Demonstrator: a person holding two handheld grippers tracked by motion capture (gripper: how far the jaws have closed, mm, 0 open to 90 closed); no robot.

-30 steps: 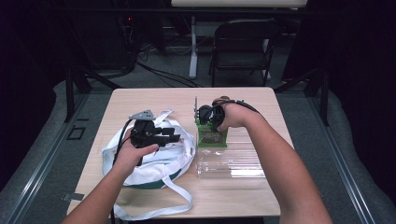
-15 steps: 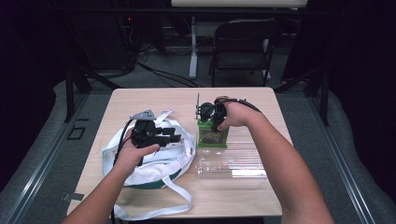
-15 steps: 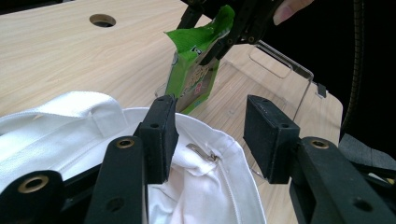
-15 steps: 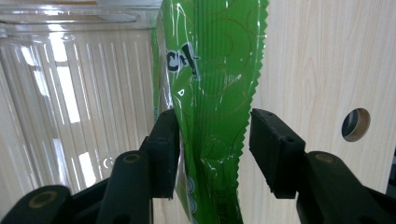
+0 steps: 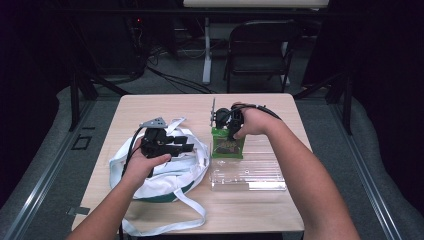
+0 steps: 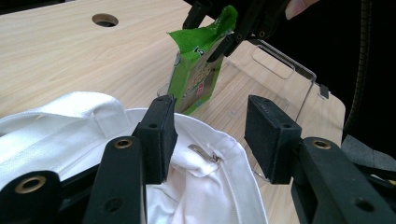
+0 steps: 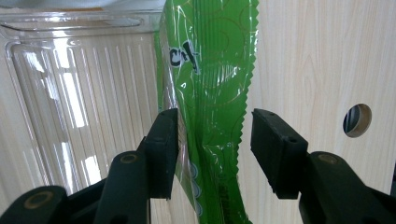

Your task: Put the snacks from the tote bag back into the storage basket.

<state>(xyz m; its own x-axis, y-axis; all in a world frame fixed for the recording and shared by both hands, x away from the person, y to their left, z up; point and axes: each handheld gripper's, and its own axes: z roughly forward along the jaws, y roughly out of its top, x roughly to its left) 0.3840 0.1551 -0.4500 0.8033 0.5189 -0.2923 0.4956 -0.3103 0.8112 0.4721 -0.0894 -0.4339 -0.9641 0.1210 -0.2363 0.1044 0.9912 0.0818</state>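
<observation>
Right gripper: jaws just opened, apart around green packet, earlier pinched. Left gripper: apart over white bag.

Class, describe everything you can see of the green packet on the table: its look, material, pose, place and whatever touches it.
The green packet is a glossy plastic-film pouch with a zigzag sealed edge, light printed lettering and a darker picture on its face. It stands upright on the wooden table, at the edge of a clear plastic tray, beside the white bag. The right gripper is over its top; the jaws have just been opening, and the packet's upper edge sits between the pads, with a gap on one side. The top is slightly crumpled.
</observation>
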